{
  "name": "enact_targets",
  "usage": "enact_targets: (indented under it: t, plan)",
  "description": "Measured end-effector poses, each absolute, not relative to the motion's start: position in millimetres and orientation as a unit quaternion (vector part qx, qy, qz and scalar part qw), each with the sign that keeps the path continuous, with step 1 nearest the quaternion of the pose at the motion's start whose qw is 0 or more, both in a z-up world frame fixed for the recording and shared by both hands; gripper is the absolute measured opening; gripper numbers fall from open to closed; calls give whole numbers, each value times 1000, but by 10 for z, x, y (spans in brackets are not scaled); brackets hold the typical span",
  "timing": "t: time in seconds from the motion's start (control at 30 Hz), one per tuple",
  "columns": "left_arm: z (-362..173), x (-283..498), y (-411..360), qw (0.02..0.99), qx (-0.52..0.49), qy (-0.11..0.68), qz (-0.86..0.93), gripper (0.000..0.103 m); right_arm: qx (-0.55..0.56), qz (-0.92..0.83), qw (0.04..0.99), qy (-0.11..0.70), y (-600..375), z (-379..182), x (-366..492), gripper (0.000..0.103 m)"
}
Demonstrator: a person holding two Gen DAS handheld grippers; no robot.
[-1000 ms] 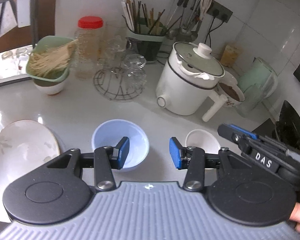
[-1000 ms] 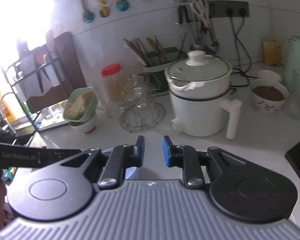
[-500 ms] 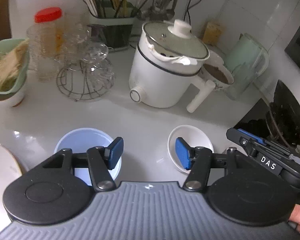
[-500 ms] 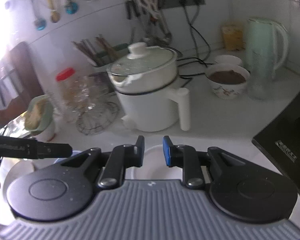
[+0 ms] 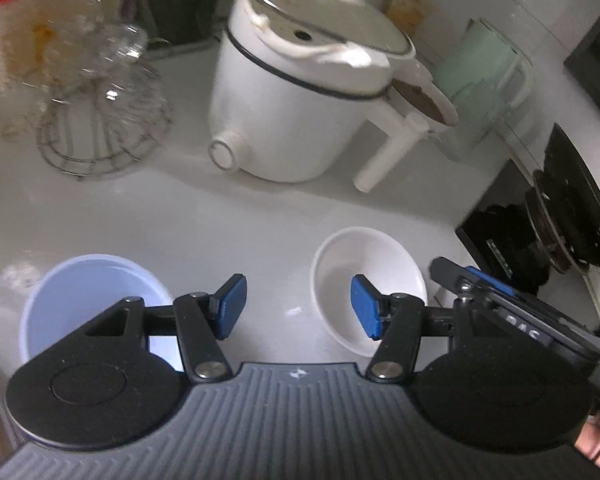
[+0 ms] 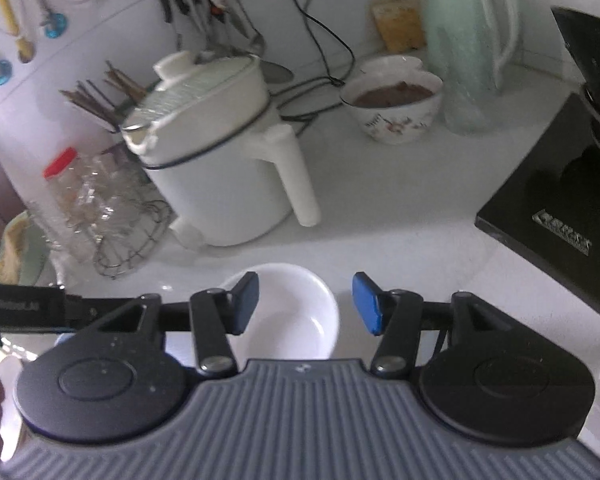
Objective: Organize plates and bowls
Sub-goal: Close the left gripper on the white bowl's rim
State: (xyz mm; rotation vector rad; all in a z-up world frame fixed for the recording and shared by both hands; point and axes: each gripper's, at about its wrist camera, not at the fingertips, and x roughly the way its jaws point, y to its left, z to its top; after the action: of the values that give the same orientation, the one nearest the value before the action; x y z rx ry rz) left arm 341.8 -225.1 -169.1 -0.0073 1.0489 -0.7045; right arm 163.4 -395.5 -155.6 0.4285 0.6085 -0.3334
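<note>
A small white bowl (image 5: 364, 268) (image 6: 296, 316) stands empty on the white counter (image 5: 240, 216). A pale blue bowl (image 5: 84, 296) stands to its left. My left gripper (image 5: 298, 306) hangs open above the gap between the two bowls, its right pad over the white bowl's inside and nothing between its pads. My right gripper (image 6: 306, 304) is low over the white bowl with its jaws opening. Its left pad is over the bowl's inside, its right pad is outside the right rim, and neither pad presses on the bowl. In the left wrist view its fingers (image 5: 460, 276) reach in from the right.
A white electric pot (image 5: 300, 92) with a side handle stands close behind the bowls. A wire rack of glasses (image 5: 100, 128) is at the back left. A bowl of brown food (image 6: 396, 100), a mint kettle (image 6: 468, 40) and a black stove (image 6: 560, 208) are on the right.
Both grippers came down and toward the white bowl. The right jaws went from nearly shut to open, the left jaws widened. The plate at the left left the view.
</note>
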Motion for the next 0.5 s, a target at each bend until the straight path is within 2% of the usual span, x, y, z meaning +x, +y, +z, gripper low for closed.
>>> enact_targets:
  t: [0.1, 0.3, 0.4, 0.5]
  plan:
    - [-1811, 3471, -2369, 796, -5, 501, -340, 62, 221, -173, 909, 308, -4021, -1660, 1674, 54]
    - [-1994, 3540, -2569, 782, 2, 513, -354, 62, 254, -175, 889, 338, -4113, -1861, 1746, 45]
    - [-2040, 3580, -2606, 781, 11, 512, -358, 57, 241, -179, 889, 346, -4084, -1908, 1808, 43]
    - [-2115, 3647, -2616, 778, 2, 521, -352, 50, 237, -181, 885, 357, -4076, -1954, 1834, 35]
